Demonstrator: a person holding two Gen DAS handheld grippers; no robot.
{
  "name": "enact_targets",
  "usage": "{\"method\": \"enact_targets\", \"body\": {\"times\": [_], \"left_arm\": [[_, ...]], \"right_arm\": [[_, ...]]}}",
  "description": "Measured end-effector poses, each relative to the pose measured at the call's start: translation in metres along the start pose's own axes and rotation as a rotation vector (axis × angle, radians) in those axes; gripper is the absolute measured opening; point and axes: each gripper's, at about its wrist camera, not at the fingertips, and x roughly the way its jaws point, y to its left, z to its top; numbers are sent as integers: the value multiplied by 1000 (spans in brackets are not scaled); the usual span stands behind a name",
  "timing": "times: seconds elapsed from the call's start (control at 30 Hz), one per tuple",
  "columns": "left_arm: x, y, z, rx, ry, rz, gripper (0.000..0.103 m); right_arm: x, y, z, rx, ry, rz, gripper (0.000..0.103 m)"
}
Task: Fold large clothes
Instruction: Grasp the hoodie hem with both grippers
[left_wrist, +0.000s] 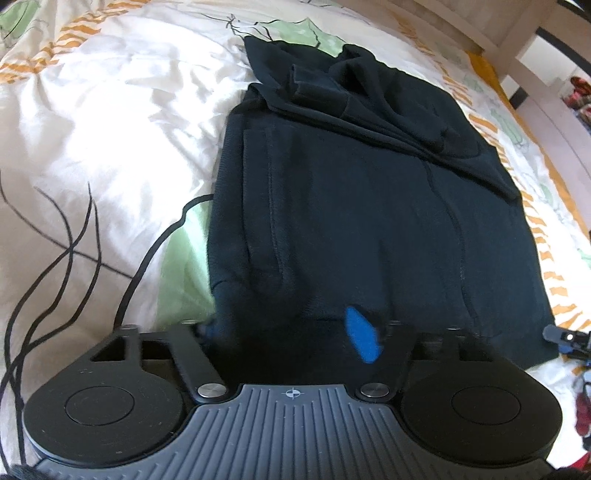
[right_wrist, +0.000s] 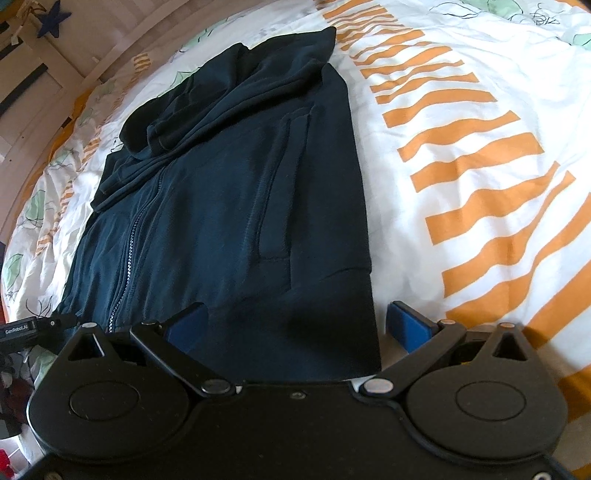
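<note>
On the bed (right_wrist: 480, 110), the dark hoodie (right_wrist: 229, 192) lies flat; the left claw (left_wrist: 291, 332) pinches its hem, the right claw (right_wrist: 295, 325) gapes wide around its corner.

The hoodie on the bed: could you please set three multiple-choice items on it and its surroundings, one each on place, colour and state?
1. The hoodie lies on: A a chair; B a bedspread; C the floor.
2. The bedspread's stripes are: A purple; B red; C orange.
3. The right hand-held gripper is: A open; B shut on the hoodie; C out of view.

Key: 1 B, patterned bedding surrounds the hoodie; 2 C, orange bars run beside the hoodie; 3 A, its blue pads stand wide apart.
</note>
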Motion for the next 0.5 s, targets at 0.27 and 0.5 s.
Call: {"method": "enact_targets", "body": {"times": [0.27, 0.5], "left_arm": [[-13, 18, -3, -136, -55, -88, 10], [-32, 30, 0, -294, -172, -214, 9]], "right_arm": [[-7, -3, 0, 17, -30, -33, 38], [-24, -18, 8, 144, -104, 169, 20]]}}
